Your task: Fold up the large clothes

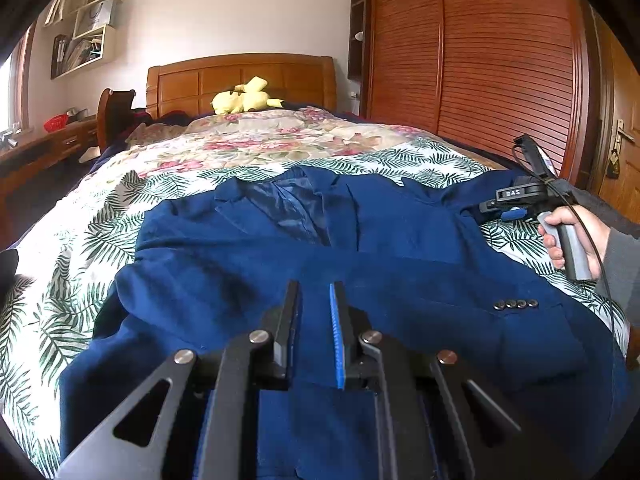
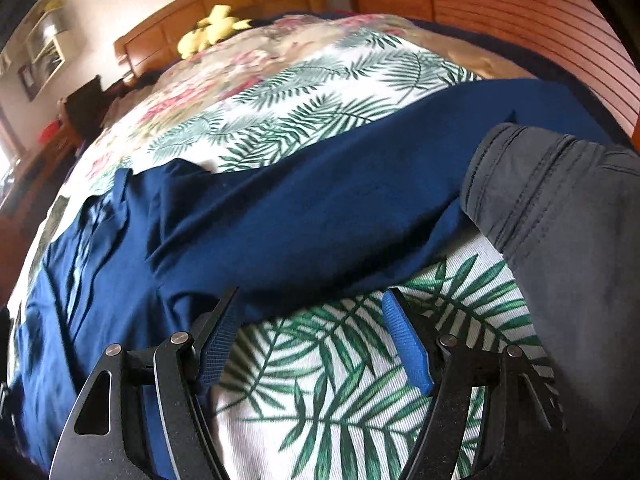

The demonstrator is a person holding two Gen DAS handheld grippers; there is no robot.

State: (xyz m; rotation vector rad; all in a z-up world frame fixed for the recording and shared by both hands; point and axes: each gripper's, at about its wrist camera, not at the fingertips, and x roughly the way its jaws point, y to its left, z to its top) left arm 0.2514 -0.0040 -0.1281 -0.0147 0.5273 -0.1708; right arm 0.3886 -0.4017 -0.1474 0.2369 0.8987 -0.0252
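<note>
a bedroom with a wooden headboard and slatted wardrobe — on the bed, a palm-leaf sheet carries a blue jacket spread flat, collar toward the headboard, a sleeve with four cuff buttons lying across its near part. the left gripper hangs low over the jacket's near edge, its jaws nearly pressed together; whether cloth is pinched between them cannot be told. the right gripper, held in a hand at the bed's right side, points down at the sheet just beside the jacket's edge — jaws spread wide, nothing between the pads. a yellow plush rests by the headboard.
</note>
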